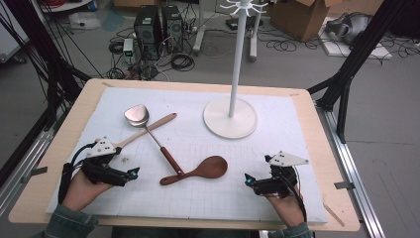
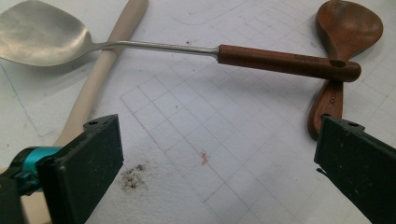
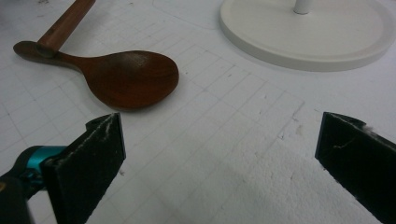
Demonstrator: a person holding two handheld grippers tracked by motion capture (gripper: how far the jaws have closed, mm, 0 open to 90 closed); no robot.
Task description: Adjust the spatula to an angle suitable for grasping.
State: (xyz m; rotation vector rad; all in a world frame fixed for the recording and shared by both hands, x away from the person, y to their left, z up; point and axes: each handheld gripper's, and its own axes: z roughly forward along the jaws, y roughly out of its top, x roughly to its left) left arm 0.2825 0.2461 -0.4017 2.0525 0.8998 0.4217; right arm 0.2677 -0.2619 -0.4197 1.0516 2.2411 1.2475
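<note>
A metal spatula [image 1: 137, 115] [image 2: 42, 35] with a brown handle [image 1: 171, 160] [image 2: 285, 61] lies on the white mat [image 1: 198, 193]. Its handle end rests on a dark wooden spoon [image 1: 208, 168] [image 2: 348, 28] [image 3: 126, 74]. A pale wooden utensil [image 1: 148, 128] [image 2: 100, 74] lies crossed under the spatula's shaft. My left gripper [image 1: 132, 173] [image 2: 219, 172] stands open, left of the spoon, with nothing between its jaws. My right gripper [image 1: 247, 179] [image 3: 219, 168] is open too, to the right of the spoon.
A white hanging stand [image 1: 236, 54] rises from a round base [image 1: 231, 119] [image 3: 308, 35] at the back of the mat. The wooden tabletop [image 1: 69, 119] frames the mat. Beyond the table, computers [image 1: 148, 25], cables and a cardboard box [image 1: 302, 17] sit on the floor.
</note>
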